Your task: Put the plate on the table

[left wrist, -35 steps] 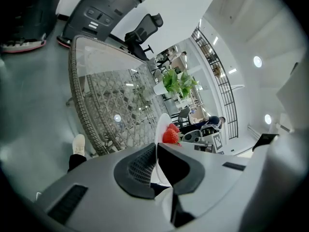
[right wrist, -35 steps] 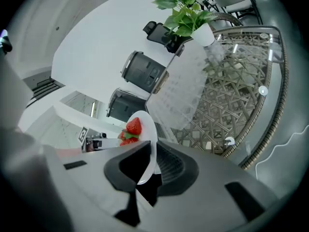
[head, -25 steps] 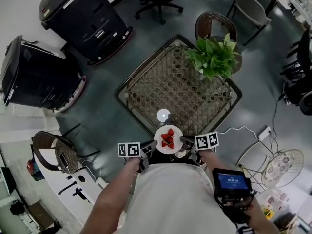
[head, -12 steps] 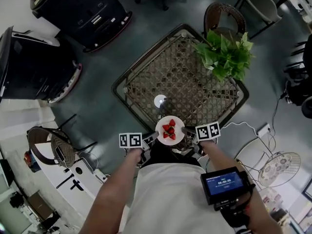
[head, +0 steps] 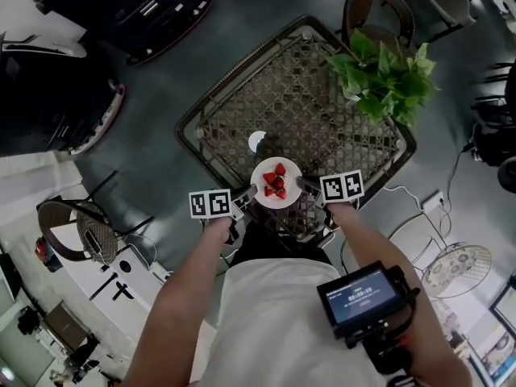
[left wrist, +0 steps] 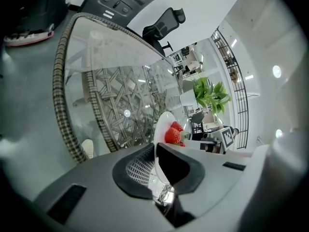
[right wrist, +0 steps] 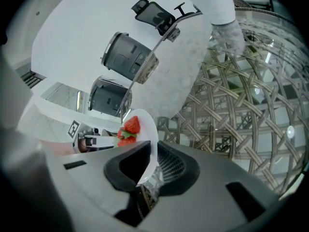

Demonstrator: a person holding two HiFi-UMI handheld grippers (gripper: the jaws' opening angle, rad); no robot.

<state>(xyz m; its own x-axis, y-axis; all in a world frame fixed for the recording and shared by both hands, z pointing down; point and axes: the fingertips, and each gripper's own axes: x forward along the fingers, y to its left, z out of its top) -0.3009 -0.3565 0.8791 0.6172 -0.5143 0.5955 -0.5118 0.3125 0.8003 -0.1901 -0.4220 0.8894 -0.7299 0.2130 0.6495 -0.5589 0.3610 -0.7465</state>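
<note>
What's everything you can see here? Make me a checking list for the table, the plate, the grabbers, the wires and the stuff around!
Surface: square glass-topped wicker table on a grey floor.
Job's things: white plate carrying strawberries, held over the table's near edge; whether it touches the glass, cannot tell.
Clutter: potted plant at the far corner; small white round object just beyond the plate.
Grippers: left gripper and right gripper each shut on the plate's rim, on opposite sides.
Cables: white cable on the floor at right.
Surroundings: wicker chair; dark machines.
</note>
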